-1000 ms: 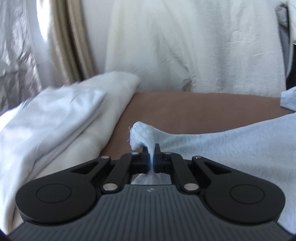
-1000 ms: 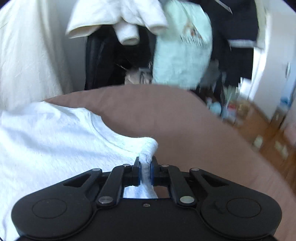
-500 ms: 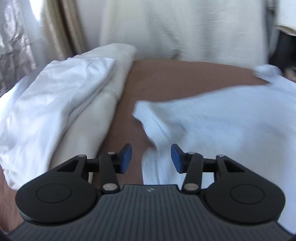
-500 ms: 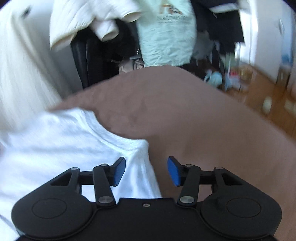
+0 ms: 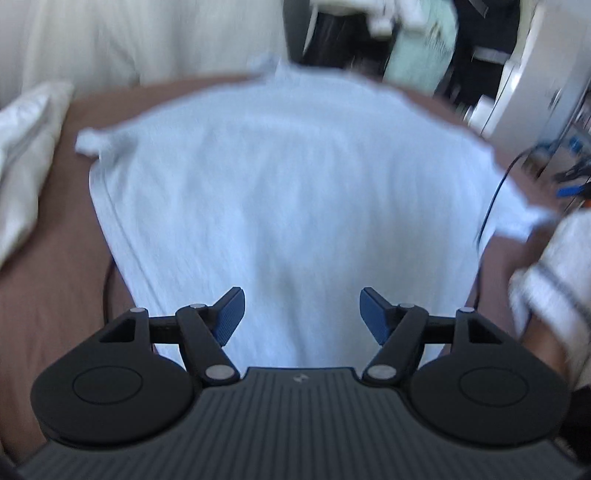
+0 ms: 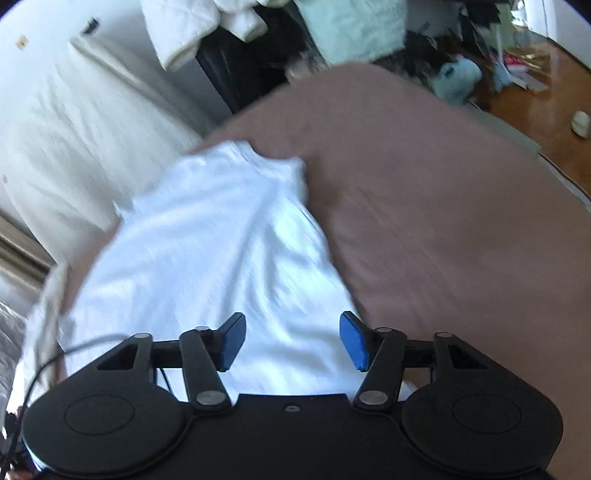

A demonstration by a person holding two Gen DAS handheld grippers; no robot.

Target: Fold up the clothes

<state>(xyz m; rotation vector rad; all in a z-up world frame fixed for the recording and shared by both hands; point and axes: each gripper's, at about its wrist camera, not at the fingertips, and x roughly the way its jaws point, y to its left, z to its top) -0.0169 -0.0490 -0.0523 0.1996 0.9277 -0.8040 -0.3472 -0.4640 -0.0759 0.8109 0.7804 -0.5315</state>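
Currently a pale blue-white T-shirt [image 5: 295, 192] lies spread on a brown bed surface [image 5: 48, 302], filling the middle of the left wrist view from about 9 o'clock to 3 o'clock. The left gripper [image 5: 299, 315] hangs above its near part with jaws wide apart and nothing between the blue pads [image 5: 231, 314]. The right gripper [image 6: 291, 339] is likewise spread and empty, poised over the near edge of the same garment [image 6: 207, 251], which narrows toward 12 o'clock in that view.

Judging by the flat lie, the shirt appears laid out so that an edge or corner can be taken; both frames are motion-blurred, so how many layers it holds cannot be told. A small bunched corner [image 5: 90, 142] sticks up at 10 o'clock in the left view.

Around it: a stack of white folded linen [image 5: 22, 170] sits at 9 o'clock, close beside the shirt but apart from it. A white-sleeved arm [image 5: 550, 273] enters at 3 o'clock, and a thin dark cable [image 5: 487, 218] crosses the shirt's right edge, which could snag a fold. Hanging clothes [image 6: 192, 33] and floor clutter [image 6: 458, 74] crowd the far side at 12 to 1 o'clock.
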